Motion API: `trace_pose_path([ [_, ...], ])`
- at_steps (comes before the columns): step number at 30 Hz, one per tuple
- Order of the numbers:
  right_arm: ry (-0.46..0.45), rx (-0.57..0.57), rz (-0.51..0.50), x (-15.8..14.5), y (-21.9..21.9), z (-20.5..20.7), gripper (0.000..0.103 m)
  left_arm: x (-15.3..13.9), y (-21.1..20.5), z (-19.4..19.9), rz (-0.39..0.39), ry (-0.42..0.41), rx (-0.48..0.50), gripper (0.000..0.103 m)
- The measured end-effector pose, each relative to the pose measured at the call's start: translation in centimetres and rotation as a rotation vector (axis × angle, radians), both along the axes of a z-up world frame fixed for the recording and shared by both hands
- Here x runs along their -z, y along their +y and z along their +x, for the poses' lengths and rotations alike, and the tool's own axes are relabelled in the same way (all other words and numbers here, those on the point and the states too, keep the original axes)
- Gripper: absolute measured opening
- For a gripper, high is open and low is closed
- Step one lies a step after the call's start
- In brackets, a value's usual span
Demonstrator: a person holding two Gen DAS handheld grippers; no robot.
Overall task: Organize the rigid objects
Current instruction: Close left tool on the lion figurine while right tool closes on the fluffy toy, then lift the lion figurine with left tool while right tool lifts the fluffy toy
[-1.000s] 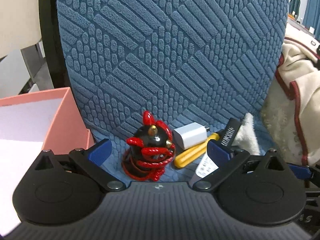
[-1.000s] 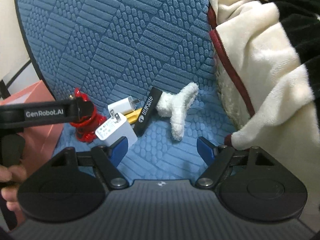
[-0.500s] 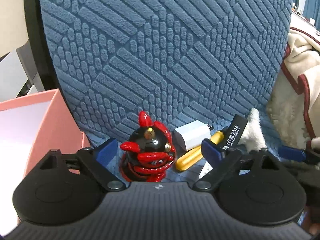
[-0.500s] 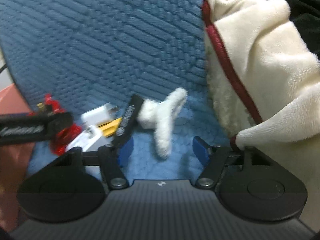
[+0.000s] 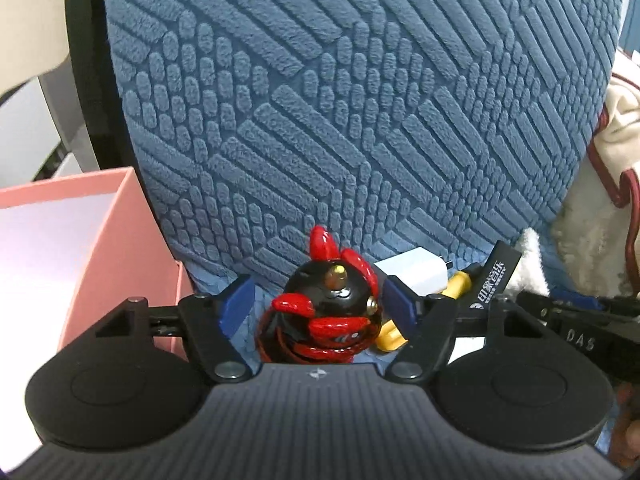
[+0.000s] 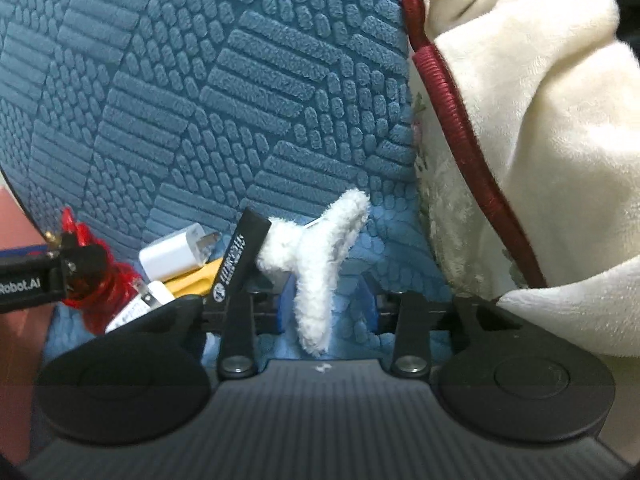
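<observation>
the left gripper (image 5: 316, 306) is being closed around a black and red figurine (image 5: 328, 316), which is standing between its two blue pads on the blue textured cushion (image 5: 320, 120). the right-hand pad is seen touching or nearly touching the figurine's side, while a gap is being left at the left-hand pad, so the figurine is not yet being clamped. a pink box (image 5: 100, 240) is lying just beside the left gripper, to its left in the left wrist view. behind and to the right of the figurine, a white charger (image 5: 412, 274), a yellow-handled tool (image 5: 456, 284) and a black tag with white lettering (image 5: 492, 280) are lying close together.

the right gripper (image 6: 326, 306) is being closed around a white fluffy hair clip (image 6: 316, 264), whose lower arm is hanging down between the blue pads. whether the pads are already pressing on the fluff cannot be told; a narrow gap is appearing at each side. the clip's upper end is lying against the black tag, and a second white charger (image 6: 140, 304) is partly hidden behind the right gripper's left finger. a cream blanket with a dark red cord edge (image 6: 520, 120) is lying to the right of the cushion.
</observation>
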State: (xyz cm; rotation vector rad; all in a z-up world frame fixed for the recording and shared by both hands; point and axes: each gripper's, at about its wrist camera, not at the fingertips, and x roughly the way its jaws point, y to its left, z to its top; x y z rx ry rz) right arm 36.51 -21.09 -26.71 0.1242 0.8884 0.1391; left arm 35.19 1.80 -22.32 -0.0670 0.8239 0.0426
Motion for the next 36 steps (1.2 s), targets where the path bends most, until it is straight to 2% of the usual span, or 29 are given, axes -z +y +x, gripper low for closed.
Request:
trace_pose_path([
  [1,0.01,-0.006,0.003,0.0,-0.1,0.1,0.035,0.0,0.1,0.0,0.001,0.001,0.001,0.072],
  [3,0.033,-0.024,-0.001,0.2,-0.2,0.4,0.027,0.0,0.2,-0.1,-0.001,0.002,0.007,0.062],
  [6,0.05,-0.026,0.005,0.3,-0.2,0.3,0.017,-0.4,0.4,-0.4,-0.025,-0.005,0.005,0.058],
  [10,0.047,-0.031,-0.017,-0.3,-0.2,0.0,0.016,-1.1,1.0,-1.0,-0.058,-0.007,0.003,0.057],
  [19,0.062,0.009,0.01,-1.6,-0.8,-1.5,0.016,-2.8,1.7,-3.6,-0.102,-0.019,0.008,0.057],
  [36,0.089,0.073,-0.047,-3.3,-0.7,-9.6,0.016,-2.5,-0.3,-10.1,-0.195,-0.002,0.013,0.057],
])
